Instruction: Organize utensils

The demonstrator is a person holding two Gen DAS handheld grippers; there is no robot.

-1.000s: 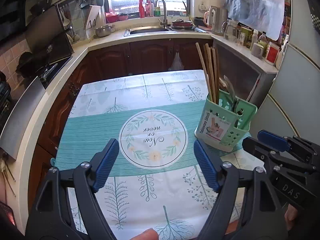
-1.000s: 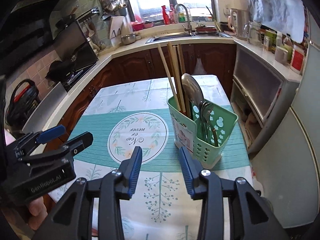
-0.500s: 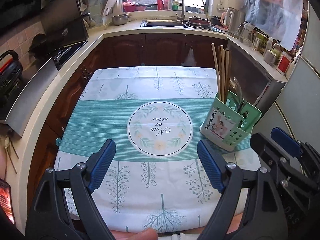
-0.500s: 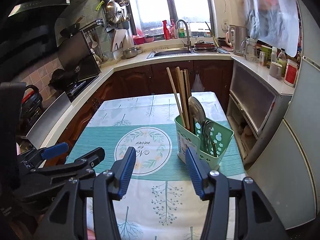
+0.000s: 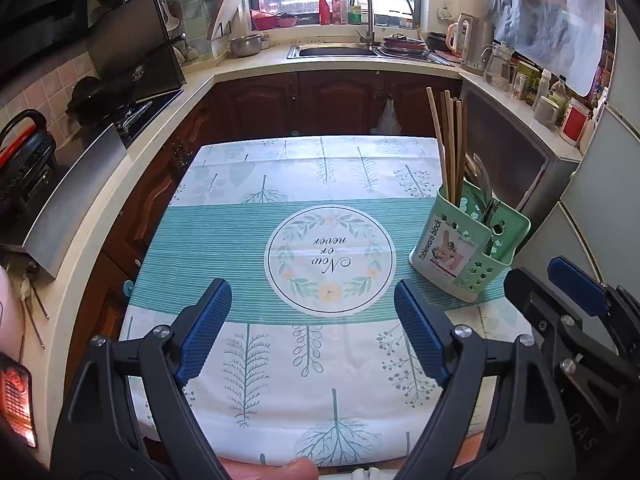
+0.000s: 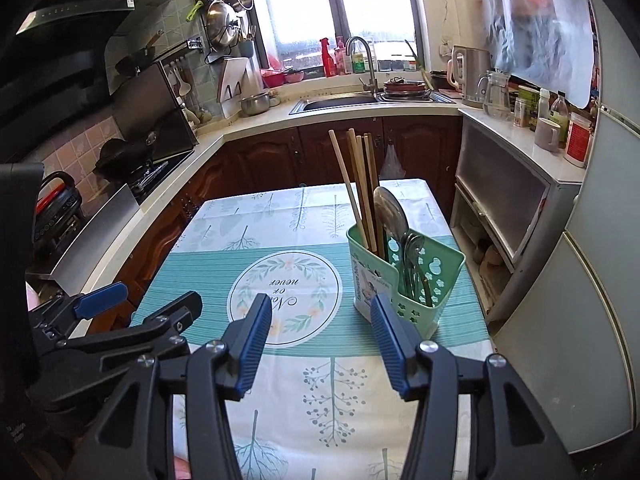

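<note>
A green plastic utensil holder stands at the right side of the table. It holds several wooden chopsticks and metal spoons. My left gripper is open and empty above the near part of the table. My right gripper is open and empty, short of the holder and apart from it. The right gripper also shows at the right edge of the left wrist view. The left gripper shows at the left of the right wrist view.
The table carries a teal and white printed cloth. Counters run along the left and back, with a stove and a sink. A grey cabinet and a fridge stand close to the table's right side.
Both grippers have pulled back and risen away from the holder, so more of the table and kitchen shows. Both stay open and empty.
</note>
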